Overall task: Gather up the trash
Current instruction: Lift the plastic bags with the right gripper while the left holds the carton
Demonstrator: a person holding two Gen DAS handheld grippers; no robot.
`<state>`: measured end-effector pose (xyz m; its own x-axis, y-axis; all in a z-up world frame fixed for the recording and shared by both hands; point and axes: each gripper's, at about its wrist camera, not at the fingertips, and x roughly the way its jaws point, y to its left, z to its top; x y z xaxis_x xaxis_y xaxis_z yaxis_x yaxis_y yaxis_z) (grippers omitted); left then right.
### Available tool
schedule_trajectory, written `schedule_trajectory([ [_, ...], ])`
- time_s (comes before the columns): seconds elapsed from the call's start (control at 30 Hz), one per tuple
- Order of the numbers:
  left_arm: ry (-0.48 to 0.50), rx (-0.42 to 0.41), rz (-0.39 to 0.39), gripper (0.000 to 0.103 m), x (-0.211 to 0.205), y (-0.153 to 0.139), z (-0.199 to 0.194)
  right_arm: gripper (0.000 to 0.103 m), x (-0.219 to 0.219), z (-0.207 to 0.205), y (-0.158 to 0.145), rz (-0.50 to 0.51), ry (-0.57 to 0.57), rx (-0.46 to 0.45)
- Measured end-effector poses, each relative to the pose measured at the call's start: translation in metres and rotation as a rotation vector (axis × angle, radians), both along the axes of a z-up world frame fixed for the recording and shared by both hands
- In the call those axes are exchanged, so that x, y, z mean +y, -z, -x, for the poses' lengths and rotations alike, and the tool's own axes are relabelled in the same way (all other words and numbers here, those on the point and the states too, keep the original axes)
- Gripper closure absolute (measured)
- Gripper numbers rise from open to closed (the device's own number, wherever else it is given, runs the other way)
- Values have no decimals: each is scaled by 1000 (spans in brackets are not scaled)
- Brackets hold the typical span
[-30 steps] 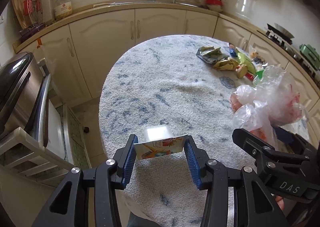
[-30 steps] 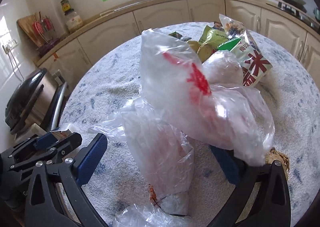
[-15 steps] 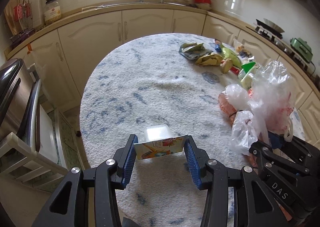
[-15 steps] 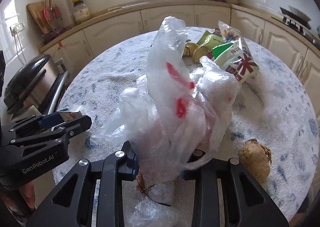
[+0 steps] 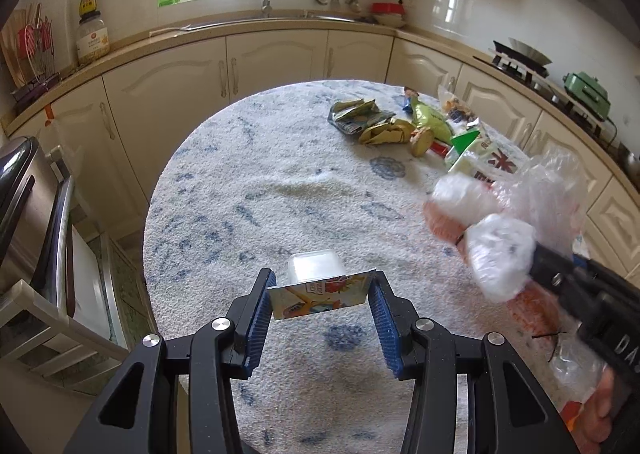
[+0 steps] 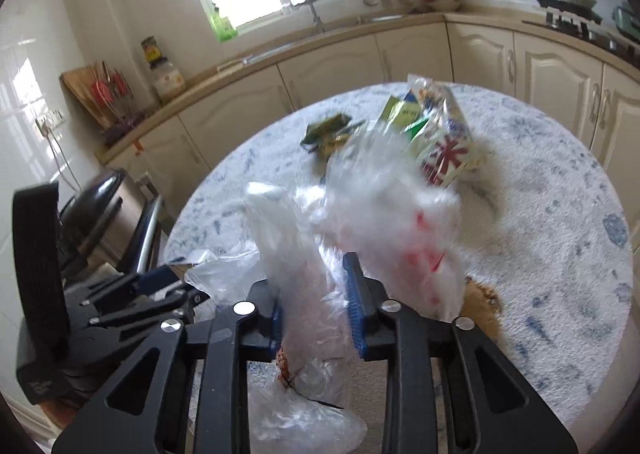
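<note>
Item one, clear plastic bag point(image 6: 376, 221): our right gripper point(image 6: 316, 318) has just been closing its jaws on the bunched neck, we judge to lift it off the near right of the surface point(image 5: 280, 181). Item two, small printed carton point(image 5: 320, 294): clamped between the left gripper point(image 5: 320, 318) jaws, near edge, likely bound for that bag. Remaining: snack wrappers point(image 5: 372, 121), far right, uncollected.

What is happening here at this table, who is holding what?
A person is collecting trash with two handheld grippers. The left gripper holds a small plastic cup by its printed lid. The right gripper's jaws have just been closing on a clear plastic bag. More wrappers lie on the round table.
</note>
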<state>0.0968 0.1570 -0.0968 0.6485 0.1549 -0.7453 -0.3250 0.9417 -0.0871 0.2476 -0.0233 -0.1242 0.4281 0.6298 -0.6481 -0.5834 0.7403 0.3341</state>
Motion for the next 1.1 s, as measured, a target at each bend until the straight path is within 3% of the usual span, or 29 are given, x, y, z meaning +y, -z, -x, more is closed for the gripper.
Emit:
schedule_trajectory([
  [0.1, 11, -14, -5, 60, -5, -5, 0, 86, -9, 0, -15, -32, 13, -39],
  [0.2, 21, -15, -6, 60, -9, -6, 0, 84, -3, 4, -15, 47, 15, -79],
  [0.4, 14, 5, -8, 60, -6, 1, 4, 78, 1, 4, 26, 148, -32, 49],
  [0.47, 7, 15, -6, 60, -4, 3, 4, 64, 4, 5, 33, 146, -48, 55],
  [0.6, -10, 20, 9, 60, 1, 6, 5, 55, 22, 7, 42, 187, -91, 49],
  [0.63, -14, 20, 10, 60, 2, 6, 6, 55, 27, 10, 43, 204, -105, 29],
  [0.7, -22, 21, 13, 60, 5, 6, 6, 74, 32, 11, 44, 213, -111, 6],
  [0.83, -25, 19, 12, 60, 7, 5, 9, 75, 29, 4, 42, 158, -101, 58],
  [1.1, 2, -11, 4, 60, 0, -6, 8, 75, 21, 7, 11, 81, -82, 22],
])
